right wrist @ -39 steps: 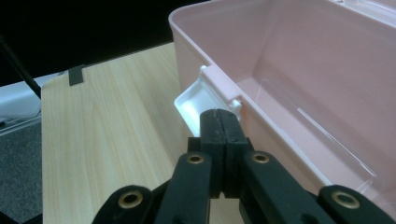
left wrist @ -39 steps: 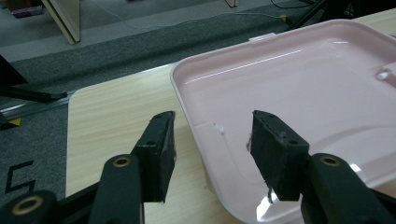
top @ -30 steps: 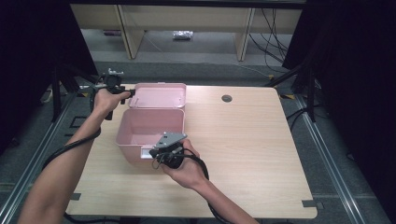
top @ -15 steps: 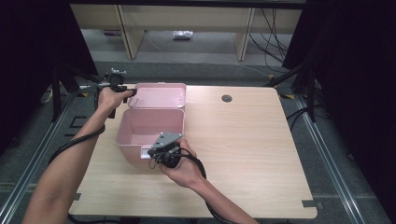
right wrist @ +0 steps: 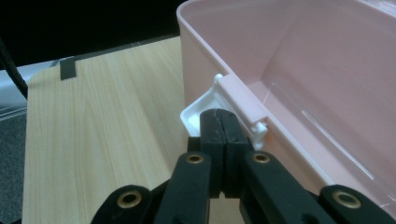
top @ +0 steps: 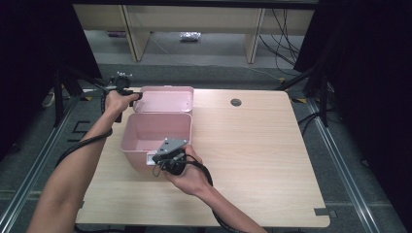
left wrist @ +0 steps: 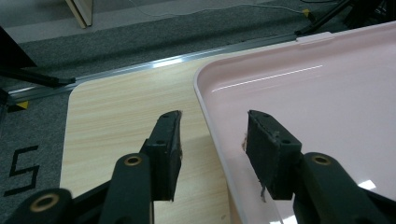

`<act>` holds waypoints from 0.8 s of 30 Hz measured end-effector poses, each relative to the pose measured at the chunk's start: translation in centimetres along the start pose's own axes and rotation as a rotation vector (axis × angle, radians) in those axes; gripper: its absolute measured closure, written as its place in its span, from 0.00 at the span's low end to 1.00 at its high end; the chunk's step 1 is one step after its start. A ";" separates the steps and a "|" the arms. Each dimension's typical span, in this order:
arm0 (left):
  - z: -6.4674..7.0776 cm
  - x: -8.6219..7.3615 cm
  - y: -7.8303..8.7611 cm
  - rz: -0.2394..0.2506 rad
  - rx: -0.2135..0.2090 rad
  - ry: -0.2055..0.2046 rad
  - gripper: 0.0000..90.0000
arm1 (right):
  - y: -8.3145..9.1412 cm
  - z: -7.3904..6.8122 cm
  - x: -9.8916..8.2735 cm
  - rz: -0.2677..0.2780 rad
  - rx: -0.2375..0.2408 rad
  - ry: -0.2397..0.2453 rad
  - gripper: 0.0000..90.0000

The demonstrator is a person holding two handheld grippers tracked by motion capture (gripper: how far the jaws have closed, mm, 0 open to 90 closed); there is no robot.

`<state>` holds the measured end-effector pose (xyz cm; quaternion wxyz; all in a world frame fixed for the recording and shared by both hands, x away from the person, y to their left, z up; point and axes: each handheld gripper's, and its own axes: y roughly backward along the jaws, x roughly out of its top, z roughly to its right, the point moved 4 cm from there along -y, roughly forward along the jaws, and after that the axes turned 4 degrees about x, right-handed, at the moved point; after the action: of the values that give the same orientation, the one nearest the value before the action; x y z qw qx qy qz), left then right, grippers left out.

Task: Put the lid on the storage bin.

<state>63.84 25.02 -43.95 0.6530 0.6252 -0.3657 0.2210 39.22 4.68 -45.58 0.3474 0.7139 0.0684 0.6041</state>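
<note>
High view shows a pink box (top: pixel 155 136) standing open on the table (top: pixel 252 160), its lid (top: pixel 163 99) laid back behind it. The step looks like closing it. The left gripper (left wrist: pixel 212 140) has its jaws apart around the lid's edge, and they have just been closing in. Next it likely needs to pinch the edge and swing the lid over. The right gripper (right wrist: pixel 222 126) is pressed together against the white latch (right wrist: pixel 198 109) in front. Both arms reach in from below.
</note>
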 end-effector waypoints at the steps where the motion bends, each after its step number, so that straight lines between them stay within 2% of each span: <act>1: 0.0 0.0 -0.1 -0.005 -0.001 -0.001 0.62 | 0.0 0.0 0.0 -0.002 -0.006 0.005 1.00; 2: 0.0 0.0 -0.3 0.009 0.001 0.005 0.62 | -0.2 0.0 0.0 0.011 -0.011 0.005 1.00; 3: 0.0 0.0 -0.3 -0.011 0.003 0.000 0.63 | -0.2 -0.1 -0.1 0.006 -0.013 -0.003 1.00; 5: 0.0 0.0 -0.5 -0.016 0.007 0.003 0.63 | -0.2 0.0 -0.1 -0.001 -0.011 0.018 1.00; 8: -0.1 0.0 -0.7 -0.004 0.010 0.011 0.64 | -0.3 0.0 -0.1 0.005 -0.015 0.016 1.00; 10: -0.2 0.0 -0.7 -0.024 0.015 0.012 0.65 | -0.3 0.0 0.0 -0.007 -0.011 0.024 1.00; 24: -0.2 -0.1 -1.1 -0.038 0.013 0.019 0.68 | -0.5 0.0 0.0 0.000 -0.017 0.031 1.00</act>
<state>64.62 25.13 -44.77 0.6565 0.6342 -0.3462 0.2167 39.42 5.02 -45.84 0.3523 0.7016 0.0687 0.6155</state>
